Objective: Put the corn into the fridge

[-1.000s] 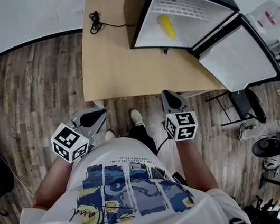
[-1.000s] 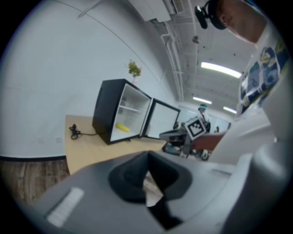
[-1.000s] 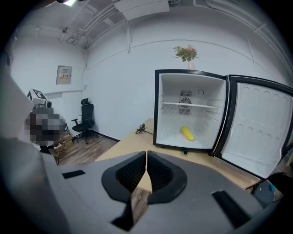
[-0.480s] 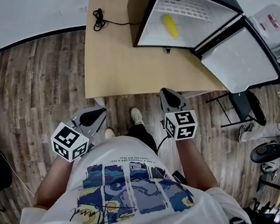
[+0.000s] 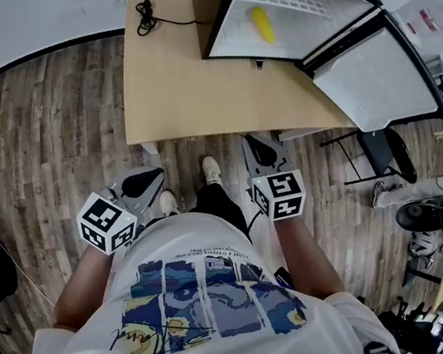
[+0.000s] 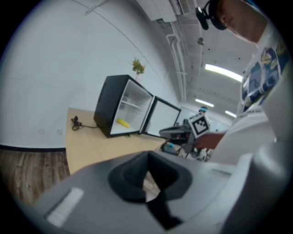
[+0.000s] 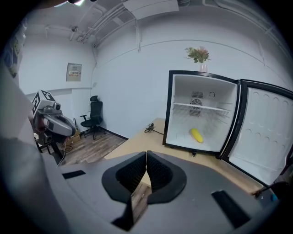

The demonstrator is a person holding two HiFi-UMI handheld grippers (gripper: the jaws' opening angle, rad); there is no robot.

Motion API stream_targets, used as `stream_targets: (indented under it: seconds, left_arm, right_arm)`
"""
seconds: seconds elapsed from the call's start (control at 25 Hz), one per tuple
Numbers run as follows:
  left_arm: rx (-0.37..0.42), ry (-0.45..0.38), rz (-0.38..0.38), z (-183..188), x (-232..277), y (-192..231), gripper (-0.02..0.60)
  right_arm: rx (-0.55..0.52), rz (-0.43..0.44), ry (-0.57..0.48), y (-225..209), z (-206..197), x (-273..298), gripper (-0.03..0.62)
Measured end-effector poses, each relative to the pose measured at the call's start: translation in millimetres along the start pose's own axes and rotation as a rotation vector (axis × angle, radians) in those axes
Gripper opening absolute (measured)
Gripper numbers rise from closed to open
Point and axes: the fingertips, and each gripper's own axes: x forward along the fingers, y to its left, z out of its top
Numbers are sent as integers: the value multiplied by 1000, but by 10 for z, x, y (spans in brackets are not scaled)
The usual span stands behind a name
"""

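Lying inside the open mini fridge (image 5: 202,7), the corn (image 5: 262,25) is well apart from the left gripper (image 6: 147,154) and right gripper (image 7: 146,153), both pressed together, empty.

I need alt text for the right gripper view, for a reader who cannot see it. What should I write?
A yellow corn lies inside a small open fridge standing on a wooden table, its door swung wide to the right. In the foreground the right tool is shut and empty, short of the fridge.
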Motion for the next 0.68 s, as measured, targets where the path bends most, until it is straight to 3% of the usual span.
stream_targets:
  seconds: [0.36,0.68]
  left_arm:
    - [6,29,-39,-95,246,-138,10]
    - [9,52,-30,2,695,-504,10]
  right_arm:
    - [-16,25,23,-6,-121,-181,12]
    - [-24,75,18,-342,-239,-472,12]
